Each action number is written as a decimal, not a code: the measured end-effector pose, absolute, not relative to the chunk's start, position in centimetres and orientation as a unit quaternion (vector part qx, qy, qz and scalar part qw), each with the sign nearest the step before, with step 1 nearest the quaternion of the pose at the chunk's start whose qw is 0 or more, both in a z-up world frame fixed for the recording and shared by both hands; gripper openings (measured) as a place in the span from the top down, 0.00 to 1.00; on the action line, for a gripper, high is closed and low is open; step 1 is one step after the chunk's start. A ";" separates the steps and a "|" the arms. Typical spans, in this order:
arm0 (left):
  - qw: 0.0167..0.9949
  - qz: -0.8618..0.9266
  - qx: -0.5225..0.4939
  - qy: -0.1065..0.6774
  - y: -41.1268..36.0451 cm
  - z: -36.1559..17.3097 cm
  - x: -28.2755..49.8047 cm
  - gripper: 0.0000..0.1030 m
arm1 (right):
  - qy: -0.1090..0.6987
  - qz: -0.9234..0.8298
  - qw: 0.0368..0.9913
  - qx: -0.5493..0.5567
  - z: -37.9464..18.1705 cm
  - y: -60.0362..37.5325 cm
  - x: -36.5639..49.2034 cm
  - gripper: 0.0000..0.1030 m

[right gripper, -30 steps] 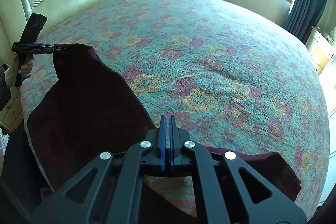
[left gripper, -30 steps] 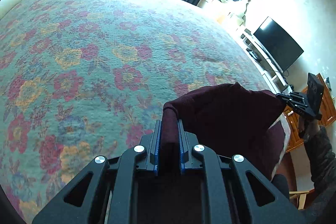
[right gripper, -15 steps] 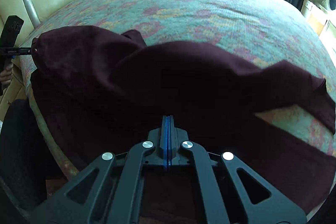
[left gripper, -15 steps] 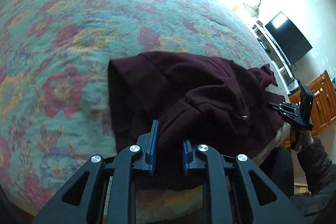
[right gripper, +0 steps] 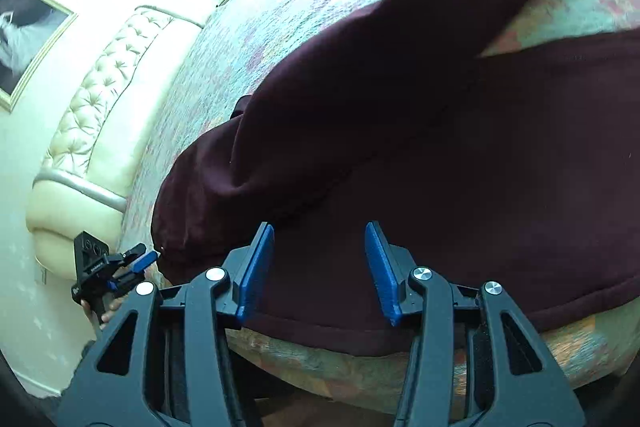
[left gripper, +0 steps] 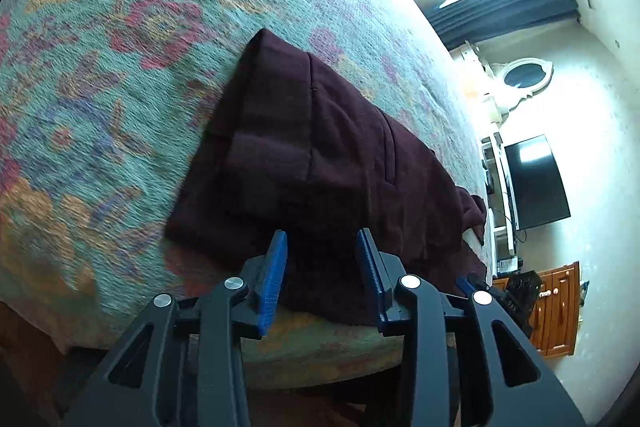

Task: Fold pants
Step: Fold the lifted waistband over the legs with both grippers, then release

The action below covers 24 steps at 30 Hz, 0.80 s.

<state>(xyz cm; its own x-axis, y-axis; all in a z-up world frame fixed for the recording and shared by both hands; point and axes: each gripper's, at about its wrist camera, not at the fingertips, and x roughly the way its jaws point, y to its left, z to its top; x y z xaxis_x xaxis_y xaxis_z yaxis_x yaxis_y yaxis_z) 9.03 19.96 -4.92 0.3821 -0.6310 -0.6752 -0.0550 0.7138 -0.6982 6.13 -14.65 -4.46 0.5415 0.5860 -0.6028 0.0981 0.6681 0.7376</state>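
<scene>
The maroon pants lie on the floral bedspread near the edge of the bed, doubled over on themselves, with the waistband end pointing away up the bed in the left wrist view. In the right wrist view the same pants fill most of the frame, 1 layer lying over the other, with a wedge of bedspread showing between the legs at the upper right.

Half a second ago both claws were clamped on the cloth: the left one pinched a bunched fold and the right one was closed tight. The cloth was still humped and rumpled then; now it lies much flatter.

The left gripper now stands wide open, its 2 blue pads apart over the near hem, gripping nothing. The right gripper is just as wide, its blue pads spread above the near edge of the pants and holding nothing. Whether either one touches the cloth I cannot tell.

Off to the side, the right wrist view shows the left gripper again, just beside the corner of the pants, in front of the cream tufted headboard. The left wrist view shows a dark television and a wooden cabinet by the far wall.
</scene>
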 end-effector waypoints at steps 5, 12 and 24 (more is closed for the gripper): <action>0.766 -0.152 -0.343 0.522 19.2 -5.7 8.7 0.63 | 0.447 0.154 0.776 0.418 -5.3 -14.4 5.9 0.45; 0.744 -0.109 -0.422 0.507 20.3 -6.4 8.7 0.61 | 0.432 0.142 0.751 0.480 -7.1 -14.8 6.0 0.45; 0.724 -0.049 -0.461 0.510 20.3 -7.2 8.9 0.56 | 0.380 0.090 0.729 0.562 -9.9 -15.1 8.8 0.45</action>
